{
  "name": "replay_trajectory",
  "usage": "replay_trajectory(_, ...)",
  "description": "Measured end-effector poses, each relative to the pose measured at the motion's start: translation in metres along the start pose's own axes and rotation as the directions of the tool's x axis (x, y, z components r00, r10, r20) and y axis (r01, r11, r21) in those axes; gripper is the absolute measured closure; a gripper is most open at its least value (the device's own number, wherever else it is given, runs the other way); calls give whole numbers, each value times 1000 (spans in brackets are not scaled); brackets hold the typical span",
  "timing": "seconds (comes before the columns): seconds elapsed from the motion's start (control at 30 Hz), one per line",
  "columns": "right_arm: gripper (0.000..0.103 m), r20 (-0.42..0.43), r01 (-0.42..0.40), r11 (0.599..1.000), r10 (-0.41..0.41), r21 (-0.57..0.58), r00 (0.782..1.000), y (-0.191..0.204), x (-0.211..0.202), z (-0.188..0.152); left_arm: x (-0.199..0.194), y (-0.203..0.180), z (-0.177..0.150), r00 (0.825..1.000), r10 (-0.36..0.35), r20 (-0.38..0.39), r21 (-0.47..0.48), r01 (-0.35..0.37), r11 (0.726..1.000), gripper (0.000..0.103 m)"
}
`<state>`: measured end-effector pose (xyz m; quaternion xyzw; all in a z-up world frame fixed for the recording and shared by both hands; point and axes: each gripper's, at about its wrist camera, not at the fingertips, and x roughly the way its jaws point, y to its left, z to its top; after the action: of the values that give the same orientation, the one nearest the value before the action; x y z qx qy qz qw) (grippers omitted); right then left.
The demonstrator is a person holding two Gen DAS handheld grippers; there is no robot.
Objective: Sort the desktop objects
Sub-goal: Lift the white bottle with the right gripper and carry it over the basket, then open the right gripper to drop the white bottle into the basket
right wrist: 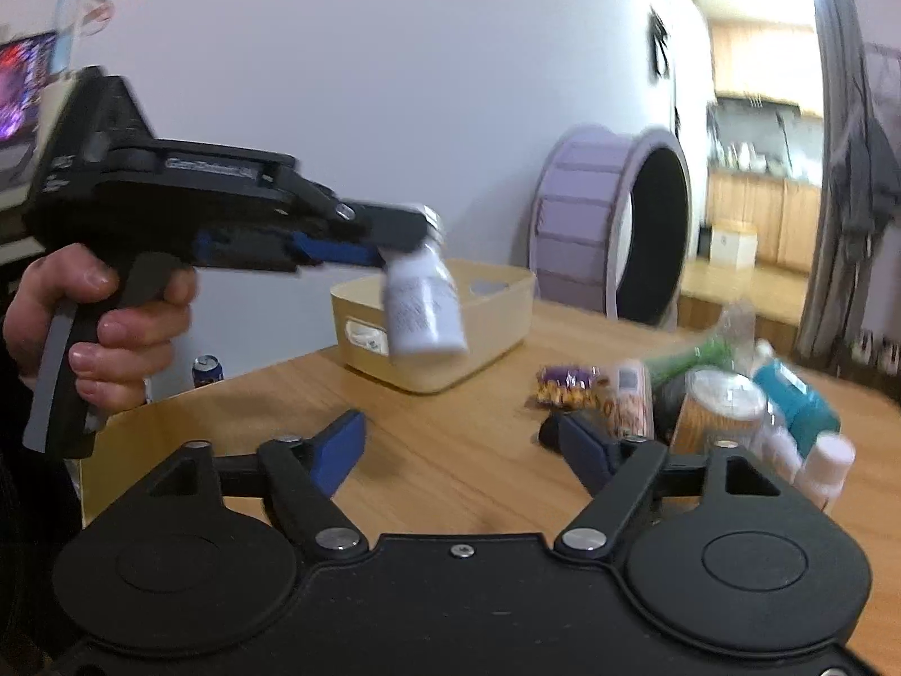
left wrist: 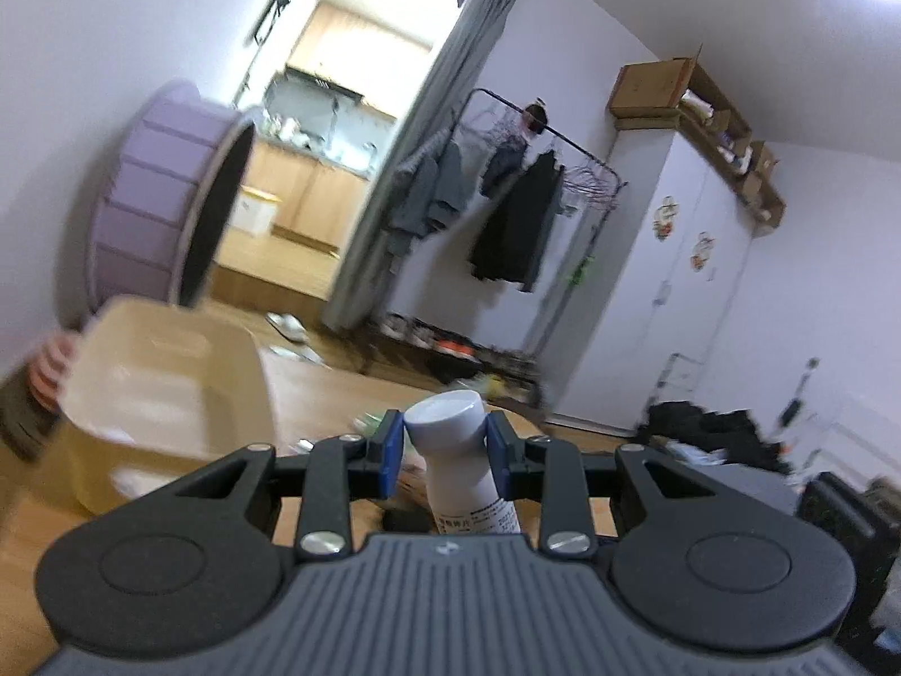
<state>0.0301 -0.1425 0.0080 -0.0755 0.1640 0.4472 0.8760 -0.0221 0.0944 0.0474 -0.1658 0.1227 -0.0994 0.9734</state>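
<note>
1. I have the white bottle pinched at its neck by my left gripper, lifted near the cream bin, likely its destination.
2. My right gripper hangs spread and empty above the wooden desk, near the unsorted clutter.

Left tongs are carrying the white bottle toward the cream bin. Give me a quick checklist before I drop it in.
1. Grip on the white plastic bottle: the left tongs are clamped at its neck under the cap. Ok.
2. Bottle lifted off the wooden table: hanging in the air. Ok.
3. Bottle over the cream plastic bin: seems in front of it, not yet above the opening. Not ok.
4. Bin has room: the inside looks bare in the left wrist view, though blurred. Ok.
5. Right tongs out of the way: open, low over the table, holding nothing. Ok.
6. Exact height above the bin rim: cannot tell.
</note>
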Motion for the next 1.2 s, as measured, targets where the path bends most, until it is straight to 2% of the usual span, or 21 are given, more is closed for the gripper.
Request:
replay_trajectory(0.03,17,-8,7,1000,-7,16,1000,-2,1,1,-2,1,3,1000,27,11,20,-27,999,72)
replay_trajectory(0.1,14,-13,12,999,-12,31,1000,-4,2,1,-6,5,11,996,85,35,50,-87,995,72)
replay_trajectory(0.17,7,-1,22,999,-22,32,1000,-5,0,1,-6,8,14,990,133,44,84,-136,987,72)
replay_trajectory(0.43,6,-3,49,999,-49,13,999,-6,6,-1,0,18,22,950,302,80,210,-313,926,72)
replay_trajectory(0.6,5,-13,62,998,-61,15,998,-8,7,-2,22,26,16,936,349,54,257,-351,901,72)
replay_trajectory(0.7,5,-12,66,998,-66,17,998,-9,6,-1,31,30,10,918,393,49,301,-389,871,72)
replay_trajectory(0.9,5,-23,79,997,-78,12,997,-10,6,-3,41,40,-3,906,424,13,352,-401,846,72)
replay_trajectory(1.07,5,-37,87,996,-87,8,996,-12,6,-5,37,47,-7,905,425,-30,356,-388,850,67)
replay_trajectory(1.2,5,-37,91,996,-90,13,995,-14,4,-5,30,44,-2,915,402,-36,347,-366,864,63)
